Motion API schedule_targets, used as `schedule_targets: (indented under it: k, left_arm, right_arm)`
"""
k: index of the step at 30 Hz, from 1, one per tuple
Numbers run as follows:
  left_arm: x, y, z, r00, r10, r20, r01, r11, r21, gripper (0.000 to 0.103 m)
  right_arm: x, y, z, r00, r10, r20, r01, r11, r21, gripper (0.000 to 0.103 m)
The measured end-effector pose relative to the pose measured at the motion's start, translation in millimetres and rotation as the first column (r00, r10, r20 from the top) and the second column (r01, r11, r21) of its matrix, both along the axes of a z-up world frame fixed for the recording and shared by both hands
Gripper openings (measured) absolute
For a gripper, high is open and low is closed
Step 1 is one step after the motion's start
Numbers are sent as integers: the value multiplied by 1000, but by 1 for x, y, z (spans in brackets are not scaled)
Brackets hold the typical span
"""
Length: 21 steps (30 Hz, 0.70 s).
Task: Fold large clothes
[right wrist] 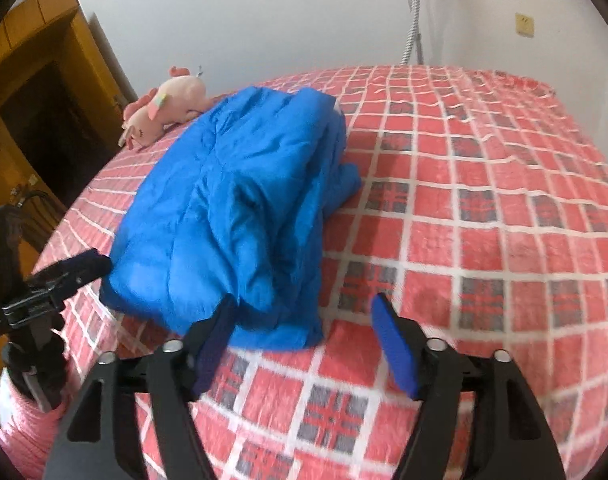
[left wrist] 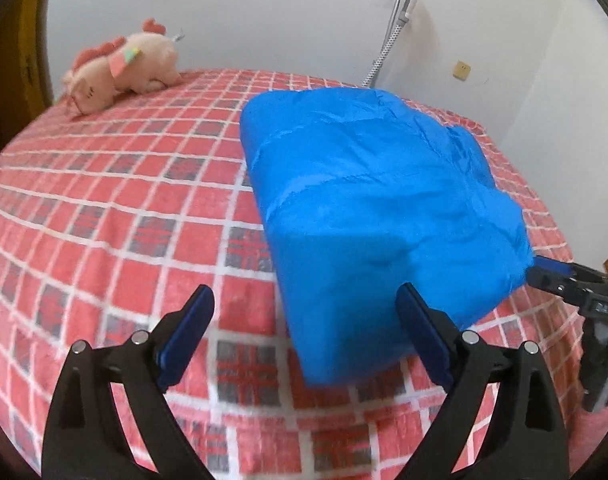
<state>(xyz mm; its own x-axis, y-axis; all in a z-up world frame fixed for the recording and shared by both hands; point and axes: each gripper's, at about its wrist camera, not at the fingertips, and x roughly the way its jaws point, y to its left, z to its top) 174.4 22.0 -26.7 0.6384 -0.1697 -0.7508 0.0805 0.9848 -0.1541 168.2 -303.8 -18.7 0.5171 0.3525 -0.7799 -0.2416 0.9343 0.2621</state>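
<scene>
A blue puffy garment [left wrist: 368,200] lies folded into a thick bundle on the bed; the right wrist view shows the garment [right wrist: 232,208] from its other side. My left gripper [left wrist: 304,292] is open at the bundle's near left corner, its right finger against the cloth and its left finger over bare bedcover. My right gripper [right wrist: 304,300] is open at the near right corner, with the bundle's edge lying loosely between its fingers. Each view shows the other gripper at the bundle's far side: the right gripper [left wrist: 560,280] and the left gripper [right wrist: 64,276].
The bed has a red checked cover [left wrist: 104,208] [right wrist: 484,220]. A pink plush toy [left wrist: 120,68] [right wrist: 164,108] lies at the far left corner. Behind the bed are a white wall, a hose [left wrist: 388,40] and a socket [right wrist: 524,24]. A wooden doorway [right wrist: 36,100] stands at the left.
</scene>
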Motion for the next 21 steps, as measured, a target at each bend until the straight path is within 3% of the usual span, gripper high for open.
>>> schedule_targets:
  k: [3, 6, 12, 21]
  left_arm:
    - [-15, -6, 3, 1000, 1, -9, -1, 1000, 26, 92]
    - [-24, -9, 1, 1000, 13, -22, -12, 999, 33, 95]
    - [-46, -3, 4, 998, 61, -9, -61, 998, 10, 96]
    - [-77, -10, 18, 997, 72, 40, -76, 993, 91, 98]
  right_arm:
    - [-19, 4, 2, 1000, 3, 13, -3, 1000, -2, 94]
    - [-36, 8, 6, 999, 2, 45, -1, 1000, -17, 99]
    - [-64, 19, 13, 995, -30, 92, 41, 993, -115, 99]
    - [-90, 24, 21, 997, -9, 77, 13, 998, -54, 99]
